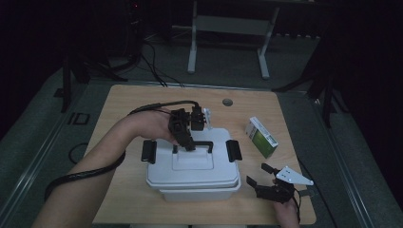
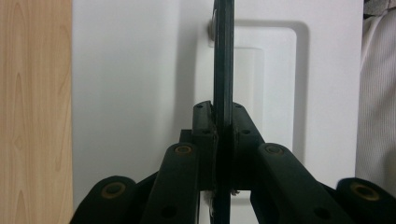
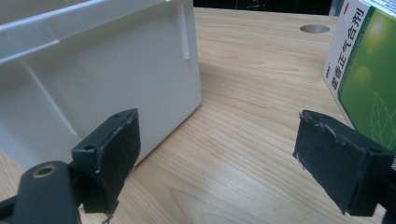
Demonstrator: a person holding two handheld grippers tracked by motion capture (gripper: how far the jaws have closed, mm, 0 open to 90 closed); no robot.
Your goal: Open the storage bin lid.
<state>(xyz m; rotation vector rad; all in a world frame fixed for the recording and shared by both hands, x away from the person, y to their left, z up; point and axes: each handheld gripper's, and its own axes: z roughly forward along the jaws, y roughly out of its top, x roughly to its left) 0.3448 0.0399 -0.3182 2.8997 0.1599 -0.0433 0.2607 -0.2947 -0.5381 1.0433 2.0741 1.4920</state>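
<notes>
The left tongs [image 1: 186, 142] are clenched on the black handle [image 2: 223, 70] of the white box [image 1: 192, 173], whose lid lies right beneath them. The right tongs [image 3: 233, 158] gape, released, on the table [image 3: 243, 140] just beside the box's wall. Past their right jaw stands a green-and-white carton [image 3: 364, 70] printed "藿香正气合剂".

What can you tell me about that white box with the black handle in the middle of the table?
The white box looks like plastic, with a lid on top, a black clip at each end and a recessed panel under its black handle. It sits near the front of the wooden table. The left gripper is shut on the raised handle from above.
</notes>
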